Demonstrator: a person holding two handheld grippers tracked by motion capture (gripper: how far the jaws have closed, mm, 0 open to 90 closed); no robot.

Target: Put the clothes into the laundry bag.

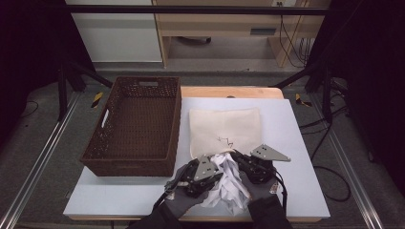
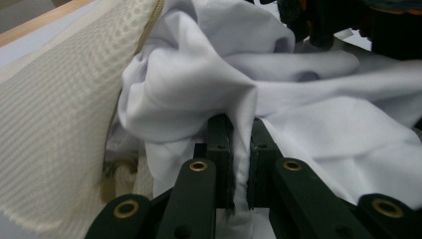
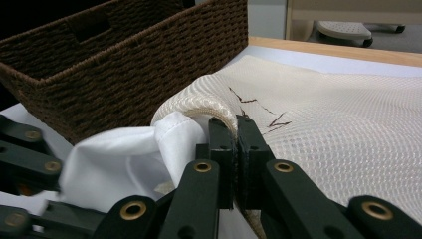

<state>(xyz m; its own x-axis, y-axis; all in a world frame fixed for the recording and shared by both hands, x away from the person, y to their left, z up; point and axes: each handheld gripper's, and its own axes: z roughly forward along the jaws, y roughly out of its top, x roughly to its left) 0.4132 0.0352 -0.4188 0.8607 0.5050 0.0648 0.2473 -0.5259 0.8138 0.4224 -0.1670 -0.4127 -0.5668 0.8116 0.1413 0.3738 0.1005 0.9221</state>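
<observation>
A crumpled white cloth [image 1: 229, 183] lies at the near edge of the table, half inside the mouth of a cream mesh bag [image 1: 224, 129]. My left gripper [image 1: 216, 175] is shut on a fold of the white cloth [image 2: 199, 74]; in the left gripper view the fabric is pinched between the jaws of the left gripper [image 2: 241, 127], with the mesh bag [image 2: 54, 124] to the left. My right gripper [image 1: 237, 156] is shut on the bag's rolled rim; the right gripper [image 3: 234, 122] grips that hem, with the mesh bag [image 3: 338, 124] spread beyond and the white cloth [image 3: 124, 154] bulging out beside it.
A dark brown wicker basket [image 1: 174, 119] stands on the left half of the white table [image 1: 296, 181], close to the bag; the wicker basket [image 3: 124, 64] has nothing in it. A wooden desk and cables lie beyond the table's far edge.
</observation>
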